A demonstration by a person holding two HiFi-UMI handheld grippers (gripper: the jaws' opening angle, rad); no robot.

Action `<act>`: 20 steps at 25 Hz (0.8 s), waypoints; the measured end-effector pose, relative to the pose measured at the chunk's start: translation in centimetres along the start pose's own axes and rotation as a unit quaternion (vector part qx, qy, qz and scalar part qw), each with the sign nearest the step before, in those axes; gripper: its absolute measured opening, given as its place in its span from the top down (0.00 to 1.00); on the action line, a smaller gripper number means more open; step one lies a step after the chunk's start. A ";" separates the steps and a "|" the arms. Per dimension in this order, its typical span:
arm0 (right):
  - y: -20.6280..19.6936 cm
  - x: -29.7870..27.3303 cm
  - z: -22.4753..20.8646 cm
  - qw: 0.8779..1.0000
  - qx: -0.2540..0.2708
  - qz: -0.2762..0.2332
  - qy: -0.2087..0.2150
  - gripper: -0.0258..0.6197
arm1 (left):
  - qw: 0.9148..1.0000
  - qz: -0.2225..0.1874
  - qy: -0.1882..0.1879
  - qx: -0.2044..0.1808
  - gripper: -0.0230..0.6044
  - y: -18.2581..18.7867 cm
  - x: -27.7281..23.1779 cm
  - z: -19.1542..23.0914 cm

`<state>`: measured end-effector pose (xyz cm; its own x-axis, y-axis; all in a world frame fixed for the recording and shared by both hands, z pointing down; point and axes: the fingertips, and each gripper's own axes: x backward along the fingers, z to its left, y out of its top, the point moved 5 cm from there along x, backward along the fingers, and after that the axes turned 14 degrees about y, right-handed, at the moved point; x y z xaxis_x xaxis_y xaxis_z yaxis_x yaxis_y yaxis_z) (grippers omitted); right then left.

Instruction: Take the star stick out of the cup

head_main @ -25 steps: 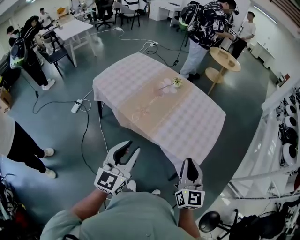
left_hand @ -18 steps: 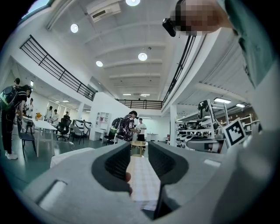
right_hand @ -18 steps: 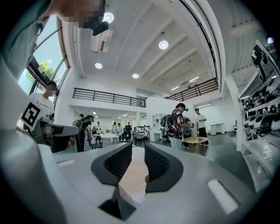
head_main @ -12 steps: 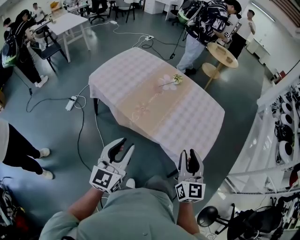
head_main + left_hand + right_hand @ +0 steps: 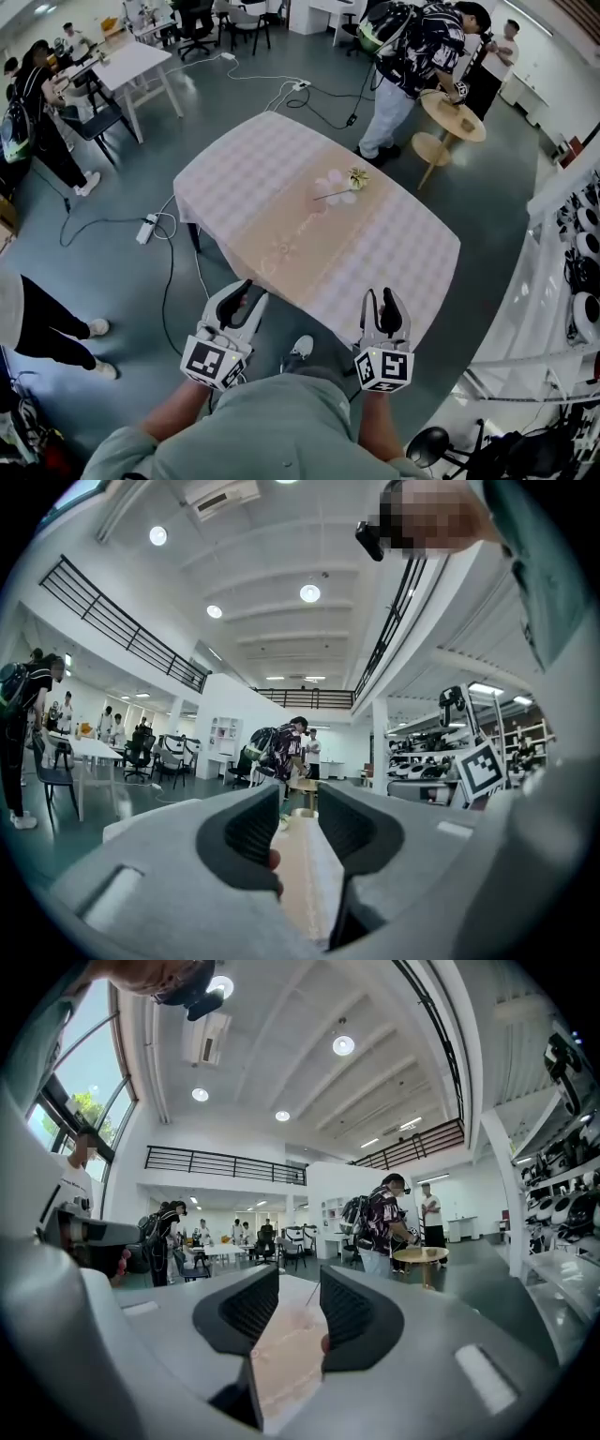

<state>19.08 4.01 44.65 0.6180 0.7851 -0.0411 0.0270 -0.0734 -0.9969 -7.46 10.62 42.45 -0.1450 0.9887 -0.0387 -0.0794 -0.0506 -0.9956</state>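
Note:
A small cup (image 5: 356, 177) stands on the beige runner of the checked-cloth table (image 5: 244, 164), far ahead of me. The star stick (image 5: 330, 195) leans out of it to the left. In the right gripper view the stick (image 5: 313, 1293) shows as a thin line between the jaws, far off. My left gripper (image 5: 248, 295) is held close to my body, short of the table's near edge, open and empty. My right gripper (image 5: 385, 302) is level with it, its jaws opening with nothing between them. Both gripper views look along the runner (image 5: 305, 864) through open jaws.
A person in a patterned shirt stands at a round wooden table (image 5: 453, 117) beyond the far right corner. A power strip (image 5: 150, 228) and cables lie on the floor to the left. A person's legs (image 5: 42, 314) are at the left, and shelves at the right.
The right gripper's jaws have gone from shut to apart. The left gripper stays open. Both grippers remain low by my body, and the head view has shifted slightly.

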 end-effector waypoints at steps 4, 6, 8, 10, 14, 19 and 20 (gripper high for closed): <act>-0.2 -4.8 -3.3 1.000 -0.012 -0.003 0.012 0.78 | 0.999 0.001 0.007 -0.032 0.75 2.0 -5.5 0.3; -0.7 -6.7 -4.4 1.000 -0.023 -0.001 0.019 0.77 | 0.999 0.002 0.009 -0.043 0.75 2.9 -7.9 0.2; -1.4 -8.0 -5.4 0.999 -0.027 0.008 0.020 0.77 | 0.999 0.009 0.007 -0.042 0.75 3.2 -9.9 -0.1; -2.0 -9.3 -6.1 0.999 -0.036 0.018 0.016 0.76 | 0.999 0.026 0.001 -0.031 0.75 2.9 -11.8 0.0; -3.3 -11.4 -6.9 0.998 -0.057 0.038 -0.003 0.76 | 0.998 0.050 -0.021 -0.028 0.75 2.3 -15.4 0.8; -5.0 -15.9 -7.8 0.995 -0.073 0.055 -0.031 0.75 | 0.997 0.043 -0.061 -0.020 0.75 2.8 -20.5 3.1; -5.6 -17.1 -8.0 0.994 -0.085 0.056 -0.040 0.75 | 0.996 0.042 -0.071 -0.021 0.75 2.9 -21.4 3.7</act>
<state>14.66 -13.93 51.45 0.5596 0.8124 -0.1638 0.0982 -0.2612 -0.9603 -8.25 -11.21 40.72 -0.2881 0.9511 -0.1116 -0.0204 -0.1227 -0.9922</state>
